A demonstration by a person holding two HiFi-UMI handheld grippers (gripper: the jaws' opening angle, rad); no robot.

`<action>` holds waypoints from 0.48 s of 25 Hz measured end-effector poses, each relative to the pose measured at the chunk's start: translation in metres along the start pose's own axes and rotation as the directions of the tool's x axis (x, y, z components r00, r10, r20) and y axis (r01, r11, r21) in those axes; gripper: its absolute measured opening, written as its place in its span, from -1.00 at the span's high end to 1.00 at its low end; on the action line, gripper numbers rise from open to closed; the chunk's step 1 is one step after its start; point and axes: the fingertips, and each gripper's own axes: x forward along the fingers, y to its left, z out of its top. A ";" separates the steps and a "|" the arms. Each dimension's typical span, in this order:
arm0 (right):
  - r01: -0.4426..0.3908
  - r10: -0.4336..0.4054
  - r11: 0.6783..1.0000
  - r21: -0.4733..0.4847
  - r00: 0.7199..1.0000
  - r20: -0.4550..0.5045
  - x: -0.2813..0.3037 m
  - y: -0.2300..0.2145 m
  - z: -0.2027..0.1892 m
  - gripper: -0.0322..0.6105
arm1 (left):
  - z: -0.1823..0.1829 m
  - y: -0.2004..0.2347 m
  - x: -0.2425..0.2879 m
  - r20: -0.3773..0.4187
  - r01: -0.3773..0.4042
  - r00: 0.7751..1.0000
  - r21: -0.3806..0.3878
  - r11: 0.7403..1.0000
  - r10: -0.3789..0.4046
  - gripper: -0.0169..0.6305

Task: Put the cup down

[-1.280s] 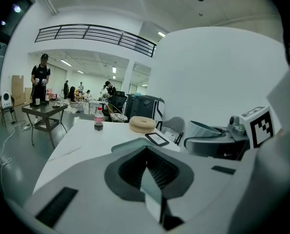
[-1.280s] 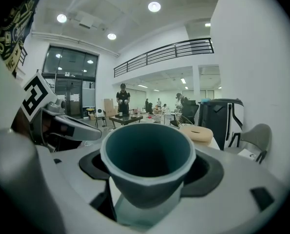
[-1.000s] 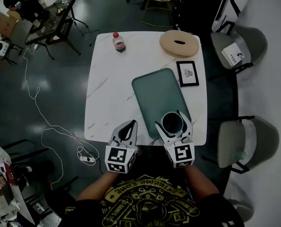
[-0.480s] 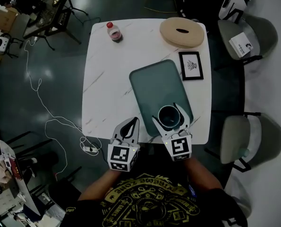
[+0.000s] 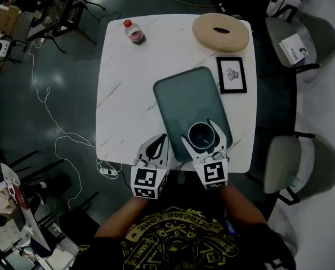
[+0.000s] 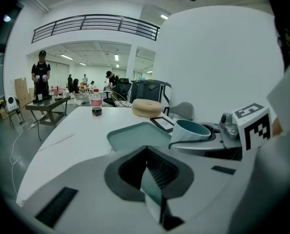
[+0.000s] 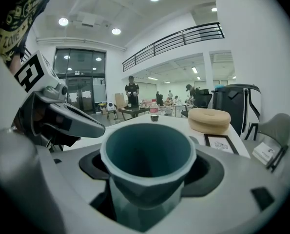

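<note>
Cup (image 5: 200, 135) clamped upright between right tongs (image 5: 202, 139), over tray (image 5: 187, 97).

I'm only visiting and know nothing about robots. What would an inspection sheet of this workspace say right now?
Surface: white veined table, teal tray on it.
Job's things: teal cup upright over the tray's near end; contact unclear.
Clutter: red-capped bottle, tan ring cushion, framed picture, all off the tray.
Grippers: right tongs shut on the cup; left tongs shut, empty.
Cables: white cable looped on the floor.
Surroundings: grey chairs; people far off.
</note>
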 end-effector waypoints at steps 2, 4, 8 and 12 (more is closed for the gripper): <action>-0.003 0.003 1.000 -0.018 1.000 0.000 0.003 0.001 0.000 -0.28 | 0.000 0.001 0.004 -0.005 0.000 1.000 -0.001 1.000 0.000 0.91; -0.001 0.001 0.999 -0.037 1.000 -0.005 0.005 0.001 0.000 -0.28 | 0.001 0.001 0.006 -0.006 0.003 1.000 0.004 1.000 -0.003 0.91; 0.001 -0.001 0.998 -0.059 1.000 -0.002 0.009 -0.001 -0.004 -0.29 | -0.002 0.002 0.010 -0.012 0.003 1.000 0.002 1.000 -0.003 0.91; 0.002 -0.002 0.998 -0.067 1.000 -0.009 0.009 -0.002 -0.010 -0.29 | -0.005 0.001 0.012 -0.018 0.005 1.000 -0.003 1.000 -0.005 0.91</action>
